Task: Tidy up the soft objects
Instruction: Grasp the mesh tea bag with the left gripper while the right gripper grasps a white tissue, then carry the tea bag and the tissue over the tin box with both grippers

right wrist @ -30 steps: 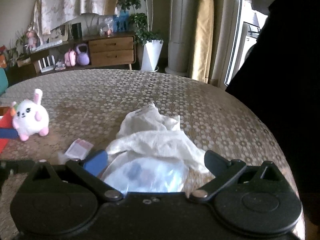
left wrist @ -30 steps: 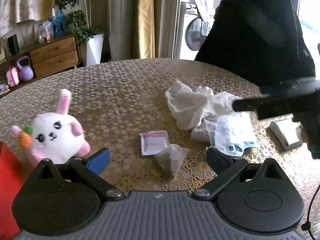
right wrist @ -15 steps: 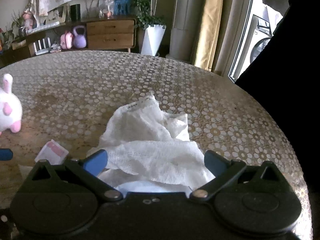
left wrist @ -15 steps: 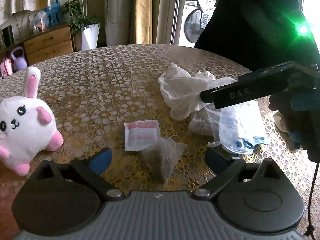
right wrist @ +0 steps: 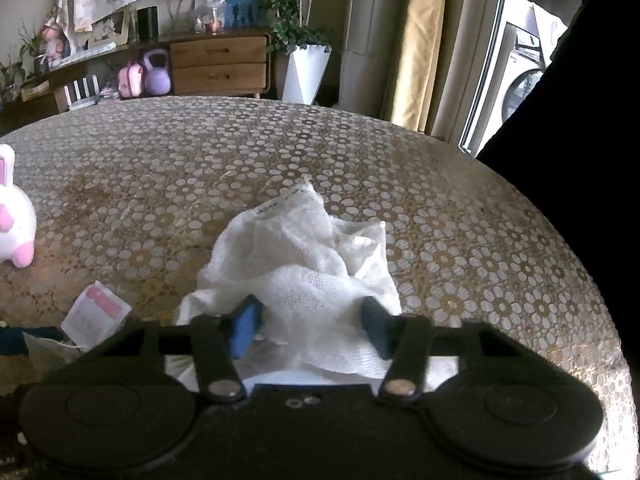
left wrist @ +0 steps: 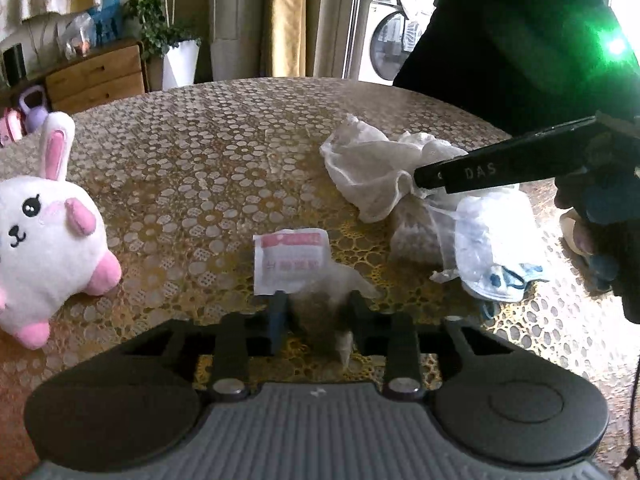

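Two grippers low over a round table with a gold flower-patterned cover. Left gripper clenched on a translucent tea-bag-like pouch, fingers pressing its sides. Just beyond those fingertips, touching the pouch, a small white sachet with pink print lying flat. Well off to the left, a white plush bunny with pink ears and feet, upright. Ahead and to the right, a crumpled white gauze cloth, and beside it a clear bag holding a face mask. Right gripper narrowed around the near fold of the white gauze cloth, fingers pressed into the fabric; firmness of the grip unclear. Sachet off to its left, bunny at far left edge.
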Available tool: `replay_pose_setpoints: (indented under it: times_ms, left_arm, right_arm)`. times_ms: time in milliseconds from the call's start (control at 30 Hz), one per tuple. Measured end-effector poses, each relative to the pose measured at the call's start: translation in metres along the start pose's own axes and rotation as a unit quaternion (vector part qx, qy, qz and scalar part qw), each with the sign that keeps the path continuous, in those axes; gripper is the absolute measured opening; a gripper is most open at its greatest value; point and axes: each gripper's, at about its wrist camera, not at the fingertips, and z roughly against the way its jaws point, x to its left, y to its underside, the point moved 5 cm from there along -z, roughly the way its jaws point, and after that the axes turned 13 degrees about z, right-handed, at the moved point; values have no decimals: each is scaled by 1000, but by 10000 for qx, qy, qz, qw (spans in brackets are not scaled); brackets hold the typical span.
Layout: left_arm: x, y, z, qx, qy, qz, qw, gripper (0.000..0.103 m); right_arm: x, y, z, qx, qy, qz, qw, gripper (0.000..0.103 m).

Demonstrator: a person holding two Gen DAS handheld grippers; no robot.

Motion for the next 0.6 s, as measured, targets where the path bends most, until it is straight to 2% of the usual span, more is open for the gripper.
replay_pose_setpoints:
  times_ms: [33,133,200,300,600]
  left_arm:
    - [0,0,0,6,6,3,10000,26]
    - [1,-1,2,-7,10,0,10000,21]
    - [3,-2,3,-2,-18,11,10000,21]
    - [7,-4,7,-26,-10,81,10000,20]
    - [19,-17,30,-198,5,312,9993,20]
  right_arm:
    - [0,-1,1,-3,34,8,10000,42]
    - [-1,-3,4,-5,130,31,9999,25]
    - [-2,-5,8,-54,193,33,9998,16]
    - [-6,-10,18,-225,311,20,9993,8]
    - [-22,-34,75,-1046,547,-282,9926,5]
